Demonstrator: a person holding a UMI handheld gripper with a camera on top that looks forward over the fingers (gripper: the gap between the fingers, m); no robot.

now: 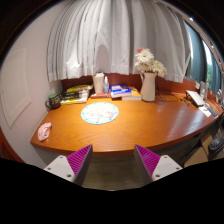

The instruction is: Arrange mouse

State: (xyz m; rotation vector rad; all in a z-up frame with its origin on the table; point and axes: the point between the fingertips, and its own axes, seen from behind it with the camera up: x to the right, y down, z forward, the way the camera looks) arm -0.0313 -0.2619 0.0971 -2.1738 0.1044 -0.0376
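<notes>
A pink mouse (pixel 44 130) lies at the near left end of a curved wooden table (pixel 130 125), far ahead and to the left of my fingers. My gripper (pixel 112 160) is open and empty. Its two magenta pads (pixel 80 157) stand wide apart below the table's front edge. Nothing is between them.
A round light-blue mat (pixel 99 113) lies mid-table. A white vase of flowers (pixel 149 80) stands at the back right. Books (pixel 74 95) and a white container (pixel 99 83) sit at the back left, a blue item (pixel 121 91) beside them. White curtains hang behind.
</notes>
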